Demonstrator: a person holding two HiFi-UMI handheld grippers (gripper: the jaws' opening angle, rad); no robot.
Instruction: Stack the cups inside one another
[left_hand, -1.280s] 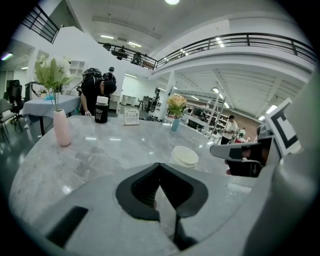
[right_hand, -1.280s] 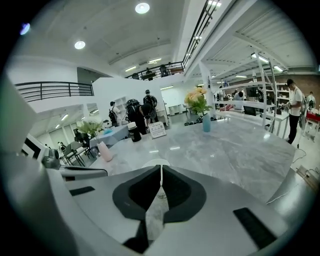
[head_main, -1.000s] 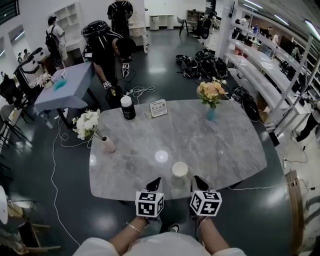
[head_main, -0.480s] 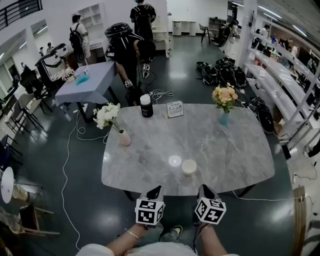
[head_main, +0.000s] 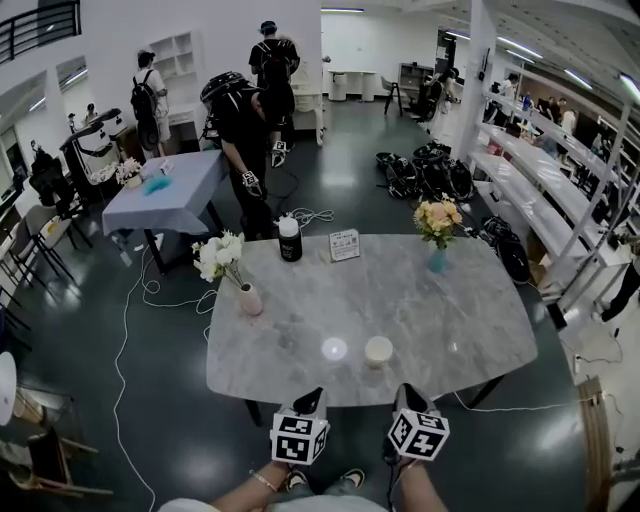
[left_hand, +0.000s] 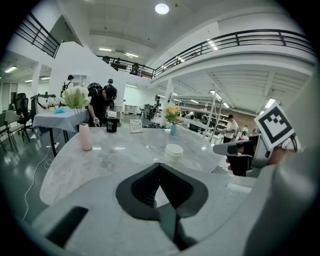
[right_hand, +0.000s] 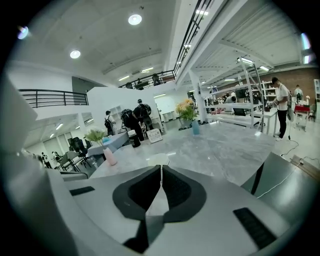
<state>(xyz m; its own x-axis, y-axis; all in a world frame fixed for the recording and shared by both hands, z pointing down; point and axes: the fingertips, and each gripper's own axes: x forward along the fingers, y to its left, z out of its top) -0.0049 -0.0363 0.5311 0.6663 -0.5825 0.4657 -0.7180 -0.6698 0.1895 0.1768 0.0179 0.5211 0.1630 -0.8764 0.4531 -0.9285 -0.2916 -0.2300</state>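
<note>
Head view: the cup (head_main: 378, 351) stands upright near the front edge of the tabletop (head_main: 460, 300), ahead of both your hands. Your right gripper (head_main: 408, 396) sits nearer it than your left gripper (head_main: 311, 399), with the cup just left of its line. Left gripper view: fingers (left_hand: 144, 187) pressed together, empty, cup ahead and slightly right. Right gripper view: fingers (right_hand: 178, 188) together, nothing held.

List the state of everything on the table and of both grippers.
White cup: standing on the table, not held.
Left gripper: shut, empty.
Right gripper: shut, empty.
Pink vase: upright, holding white flowers.
Blue vase: upright, holding flowers.
Black canister: upright, capped.
Sign card: standing.
</note>
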